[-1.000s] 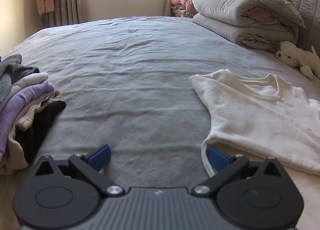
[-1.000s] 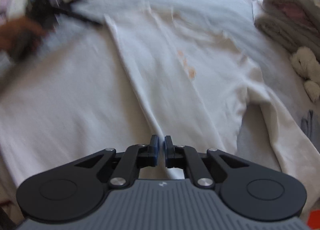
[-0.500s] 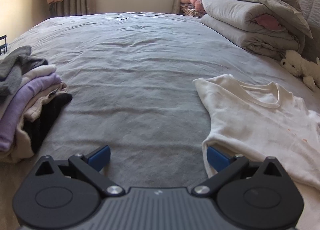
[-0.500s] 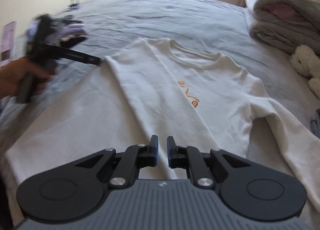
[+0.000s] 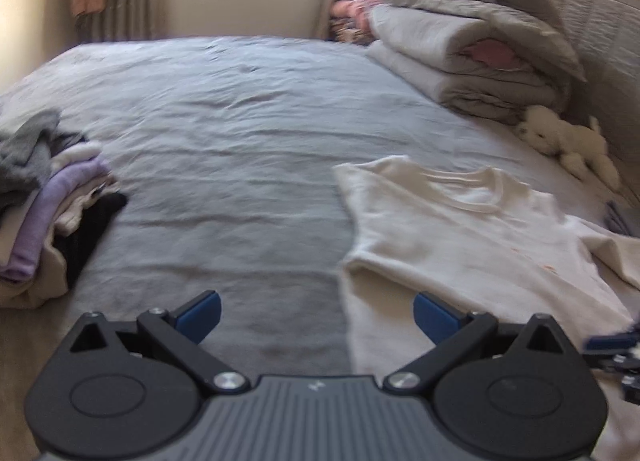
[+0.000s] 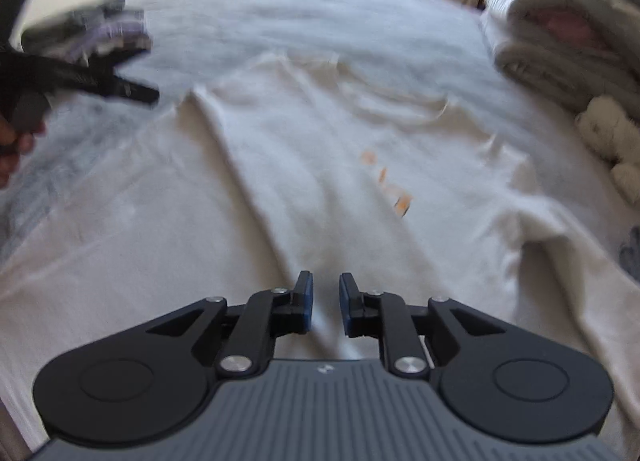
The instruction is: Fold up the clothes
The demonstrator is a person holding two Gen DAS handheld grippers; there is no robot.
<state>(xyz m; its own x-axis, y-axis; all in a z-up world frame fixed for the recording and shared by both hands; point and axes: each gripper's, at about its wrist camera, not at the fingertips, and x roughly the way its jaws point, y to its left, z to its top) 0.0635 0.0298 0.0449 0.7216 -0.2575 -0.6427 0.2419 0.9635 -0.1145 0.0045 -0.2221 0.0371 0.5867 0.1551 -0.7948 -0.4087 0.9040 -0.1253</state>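
1 white shirt [image 6: 304, 165], 2 grippers, 1 plush toy [image 5: 568, 141].

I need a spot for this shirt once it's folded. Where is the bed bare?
The grey bedspread lies bare between the pile of folded clothes and the white shirt, and on toward the window. It is crowded by the stacked duvets and the plush toy.

No legible text anywhere

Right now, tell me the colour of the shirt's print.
Orange print, clearest in right wrist view.
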